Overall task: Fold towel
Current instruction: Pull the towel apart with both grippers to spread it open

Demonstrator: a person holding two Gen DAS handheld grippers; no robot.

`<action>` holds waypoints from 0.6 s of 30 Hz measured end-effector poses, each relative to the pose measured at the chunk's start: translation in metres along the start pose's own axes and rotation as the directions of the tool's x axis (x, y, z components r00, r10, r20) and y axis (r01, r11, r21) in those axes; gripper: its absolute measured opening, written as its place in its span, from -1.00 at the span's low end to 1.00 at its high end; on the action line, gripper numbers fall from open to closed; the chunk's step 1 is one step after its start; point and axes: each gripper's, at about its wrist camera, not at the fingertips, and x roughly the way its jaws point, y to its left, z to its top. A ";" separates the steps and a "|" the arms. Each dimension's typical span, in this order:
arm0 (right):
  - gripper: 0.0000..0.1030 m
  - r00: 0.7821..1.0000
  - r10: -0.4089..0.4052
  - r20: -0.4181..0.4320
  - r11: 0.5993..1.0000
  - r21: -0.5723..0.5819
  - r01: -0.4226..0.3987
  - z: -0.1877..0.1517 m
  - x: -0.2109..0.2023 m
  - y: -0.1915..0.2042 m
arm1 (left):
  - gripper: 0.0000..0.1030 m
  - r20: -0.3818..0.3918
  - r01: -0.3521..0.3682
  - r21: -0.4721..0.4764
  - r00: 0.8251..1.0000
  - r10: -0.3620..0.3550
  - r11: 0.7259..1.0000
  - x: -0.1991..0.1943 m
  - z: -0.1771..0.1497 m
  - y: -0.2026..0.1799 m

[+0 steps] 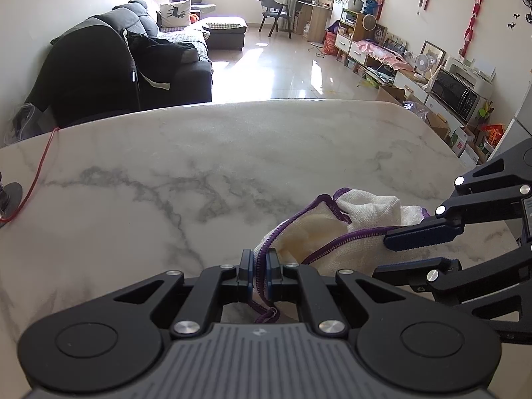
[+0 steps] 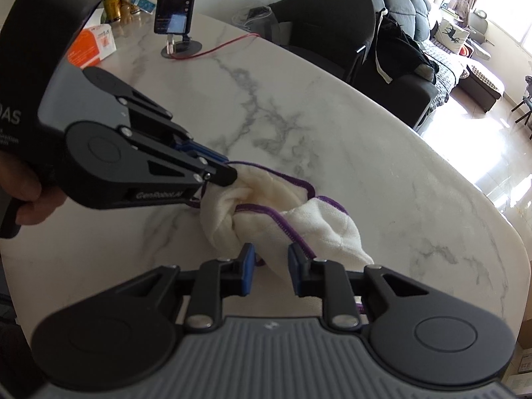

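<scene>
The big marble table [image 1: 232, 153] holds a small cream towel [image 2: 319, 226] with purple edges, and it sits in a crumpled bunch near the front edge, not flat and not folded. The left gripper [image 1: 260, 266] is pinching a purple edge of it tight, while the right gripper [image 2: 271, 266] has its fingers spread apart around another part of the bunch. I think the right one should find a real corner, squeeze only that, then both pull gently apart.
</scene>
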 end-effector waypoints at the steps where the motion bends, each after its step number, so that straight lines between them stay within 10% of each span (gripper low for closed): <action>1: -0.93 1.000 0.004 0.005 1.000 -0.007 -0.004 -0.001 -0.001 0.001 | -0.87 -0.001 0.002 -0.002 1.000 -0.002 1.000 0.000 0.001 0.000; 7: -0.99 1.000 0.002 0.014 1.000 -0.024 -0.002 -0.003 -0.009 0.003 | -0.87 -0.003 0.004 0.003 1.000 -0.004 1.000 -0.001 0.003 0.001; 18: -0.45 1.000 -0.029 -0.002 1.000 -0.009 0.029 0.002 -0.003 -0.009 | -0.87 -0.009 -0.006 0.026 1.000 0.006 1.000 0.000 0.002 -0.002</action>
